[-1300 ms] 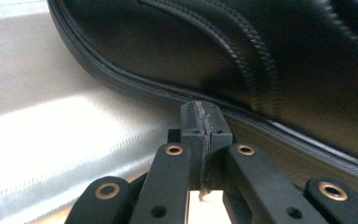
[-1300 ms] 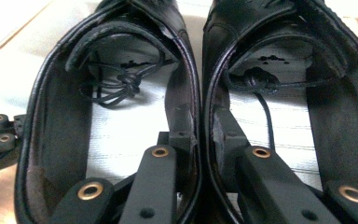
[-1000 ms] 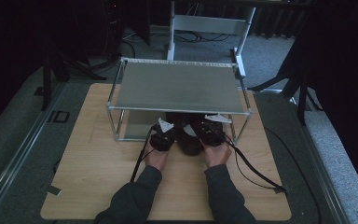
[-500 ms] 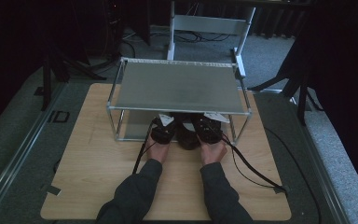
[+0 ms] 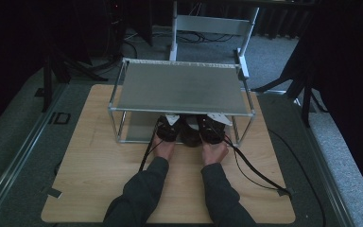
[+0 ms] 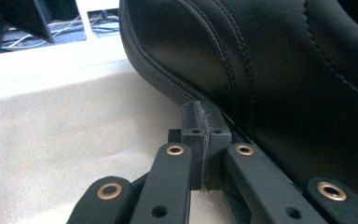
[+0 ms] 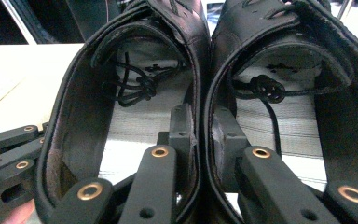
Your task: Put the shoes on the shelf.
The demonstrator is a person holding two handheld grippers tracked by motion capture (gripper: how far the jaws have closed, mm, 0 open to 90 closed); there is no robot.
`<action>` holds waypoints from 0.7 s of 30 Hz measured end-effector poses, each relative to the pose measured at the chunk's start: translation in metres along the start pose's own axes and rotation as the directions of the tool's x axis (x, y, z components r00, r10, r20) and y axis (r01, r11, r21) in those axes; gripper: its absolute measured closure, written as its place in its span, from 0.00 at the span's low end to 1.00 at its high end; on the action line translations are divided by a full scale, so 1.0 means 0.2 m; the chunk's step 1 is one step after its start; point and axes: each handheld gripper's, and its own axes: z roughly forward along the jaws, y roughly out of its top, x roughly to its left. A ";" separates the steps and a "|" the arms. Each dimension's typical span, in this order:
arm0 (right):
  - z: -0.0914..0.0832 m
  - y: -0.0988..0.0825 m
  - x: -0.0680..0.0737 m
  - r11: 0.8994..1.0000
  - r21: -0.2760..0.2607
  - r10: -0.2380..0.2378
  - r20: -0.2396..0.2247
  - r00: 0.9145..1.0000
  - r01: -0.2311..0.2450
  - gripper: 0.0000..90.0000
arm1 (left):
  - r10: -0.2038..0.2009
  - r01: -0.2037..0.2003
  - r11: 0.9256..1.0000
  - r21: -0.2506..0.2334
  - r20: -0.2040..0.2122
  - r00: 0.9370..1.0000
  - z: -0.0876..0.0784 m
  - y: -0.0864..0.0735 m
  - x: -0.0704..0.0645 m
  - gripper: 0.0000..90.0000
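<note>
The pair of black shoes point(image 7: 205, 93) was held under the metal shelf point(image 5: 179, 87), inner walls pinched together by the right gripper point(image 7: 200, 135), apparently for carrying as one, while the left gripper point(image 6: 204, 135), jaws pressed together empty, was rested against the sole edge.

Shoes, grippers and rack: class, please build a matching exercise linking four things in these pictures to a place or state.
Things:
1. left gripper
2. right gripper
3. pair of black shoes
4. metal rack

States or places:
A. stands on the wooden table
B. jaws shut, beside a shoe's outer side
C. side by side, openings facing the camera
D. pinches the two shoes' touching inner walls

Pairs: 1-B, 2-D, 3-C, 4-A
</note>
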 end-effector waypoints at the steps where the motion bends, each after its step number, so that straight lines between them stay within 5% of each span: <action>1: 0.01 -0.01 0.01 1.000 -0.026 0.007 0.006 1.000 -0.007 0.89 | 0.013 -0.013 1.000 0.000 -0.003 1.000 0.01 0.01 0.00 1.00; 3: 0.01 -0.01 0.01 0.999 -0.033 0.011 0.004 1.000 -0.011 0.89 | -0.009 0.009 1.000 -0.025 -0.006 1.000 0.02 0.02 0.00 1.00; 5: 0.02 -0.01 0.01 0.999 -0.045 0.014 0.007 1.000 -0.014 0.89 | 0.017 -0.018 1.000 -0.007 -0.027 0.999 0.03 0.03 0.00 1.00; 13: 0.03 -0.03 0.02 0.999 -0.046 -0.007 0.031 0.999 0.008 0.89 | 0.018 -0.018 1.000 0.017 -0.045 0.999 0.06 0.00 -0.02 1.00; 14: 0.04 -0.05 0.02 0.999 -0.042 -0.004 0.035 0.999 0.005 0.89 | 0.047 -0.046 0.998 0.038 -0.033 0.998 0.05 0.00 -0.01 1.00; 15: 0.04 -0.04 0.02 0.999 -0.042 -0.005 0.034 0.999 0.007 0.89 | 0.007 -0.007 1.000 0.002 -0.028 1.000 0.06 0.00 -0.02 1.00; 21: 0.04 -0.05 0.02 0.999 -0.048 -0.014 0.038 0.999 0.016 0.89 | 0.008 -0.007 1.000 0.021 -0.048 0.999 0.06 0.00 -0.02 1.00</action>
